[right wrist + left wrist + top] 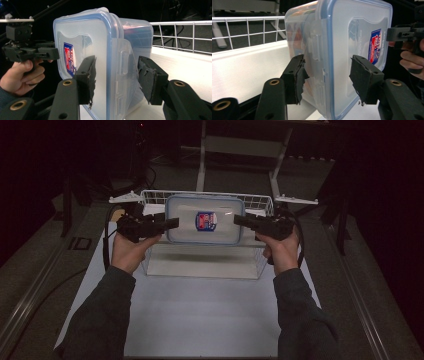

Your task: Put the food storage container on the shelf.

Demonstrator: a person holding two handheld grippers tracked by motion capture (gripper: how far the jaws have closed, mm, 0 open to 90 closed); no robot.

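Both forearms reach in from below, dark sleeves to the wrists, spread wide apart. The left hand grips its handle with the left gripper pointing inward to the right; its jaws stand apart, one on each side of the box edge. The right hand mirrors it, right gripper aimed left, jaws likewise parted across the opposite edge. Grippers level, facing each other.
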